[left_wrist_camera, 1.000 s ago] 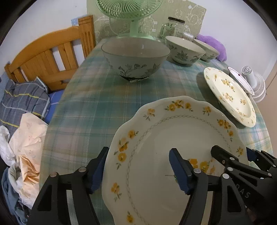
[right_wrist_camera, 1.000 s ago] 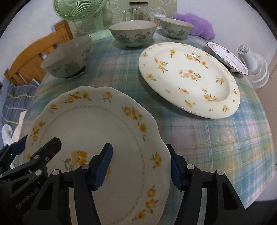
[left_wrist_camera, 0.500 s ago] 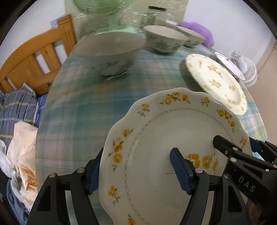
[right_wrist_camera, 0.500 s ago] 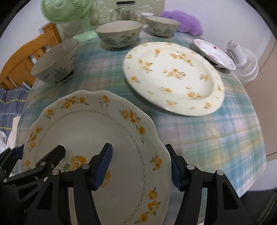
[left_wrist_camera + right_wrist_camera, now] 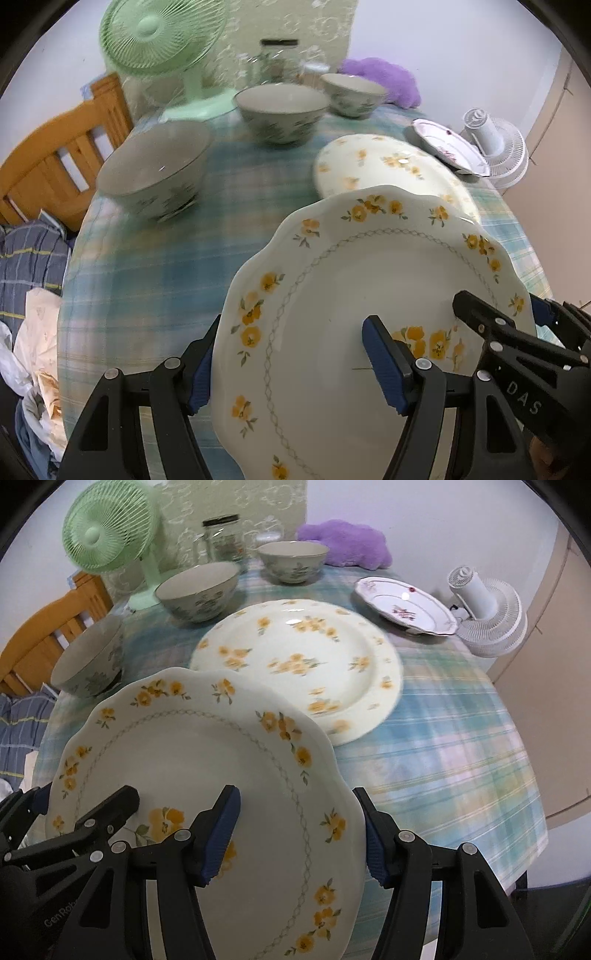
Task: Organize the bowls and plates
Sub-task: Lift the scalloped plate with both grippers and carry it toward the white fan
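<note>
Carefully now: a plate in the air between two sets of tongs

Plainly, the scalloped plate point(image 5: 192, 760) is off the table point(image 5: 443, 746), its far edge overlapping the big flowered plate point(image 5: 303, 653). The left tongs point(image 5: 288, 354) pinch its left rim, one pad above and one below; the right tongs point(image 5: 299, 834) pinch the right rim likewise. If one hand outruns the other, I'd guess the glazed rim slides out. Lowered tilted, it could knock the big plate, or the nearest bowl point(image 5: 88, 661).
</note>
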### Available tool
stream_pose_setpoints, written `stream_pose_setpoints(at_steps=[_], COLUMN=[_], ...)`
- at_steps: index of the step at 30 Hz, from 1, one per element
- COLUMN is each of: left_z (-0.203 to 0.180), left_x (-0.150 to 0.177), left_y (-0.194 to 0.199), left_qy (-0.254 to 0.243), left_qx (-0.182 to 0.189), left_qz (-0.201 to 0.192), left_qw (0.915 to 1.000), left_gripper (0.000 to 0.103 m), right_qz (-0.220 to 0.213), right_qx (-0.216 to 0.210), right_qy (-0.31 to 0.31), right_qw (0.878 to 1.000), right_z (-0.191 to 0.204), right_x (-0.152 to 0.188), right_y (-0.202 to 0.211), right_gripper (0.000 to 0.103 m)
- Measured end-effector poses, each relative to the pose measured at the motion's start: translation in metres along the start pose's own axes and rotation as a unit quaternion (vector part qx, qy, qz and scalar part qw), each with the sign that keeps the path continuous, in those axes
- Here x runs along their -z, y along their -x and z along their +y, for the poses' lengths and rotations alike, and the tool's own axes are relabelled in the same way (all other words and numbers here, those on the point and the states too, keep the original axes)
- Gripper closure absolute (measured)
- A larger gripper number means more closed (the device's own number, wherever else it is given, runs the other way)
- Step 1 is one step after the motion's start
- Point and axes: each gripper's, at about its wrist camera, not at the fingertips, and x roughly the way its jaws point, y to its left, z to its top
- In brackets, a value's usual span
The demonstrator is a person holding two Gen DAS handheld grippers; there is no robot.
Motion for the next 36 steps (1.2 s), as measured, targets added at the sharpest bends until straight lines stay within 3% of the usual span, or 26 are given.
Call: stream_pose_setpoints(at_steps=[20, 36], left_z=[-0.149, -0.203], left_x=[-0.008, -0.009], left_y=[-0.029, -0.069], left_qy=[-0.011, -0.012], left_qx=[-0.006, 0.001], left_qz=[0.004, 0.039], left_qw=[0.9999, 0.9992], left_gripper=[0.029, 0.029], right_qz=[0.005, 0.035], right_qx=[-0.003, 0.006], right_qy=[-0.004, -0.017], right_qw=[1.0, 0.999], right_z=[-0.16, -0.233], right_x=[-0.013, -0.008], right_y=[-0.007, -0.036], right_gripper=[0.039, 0.039])
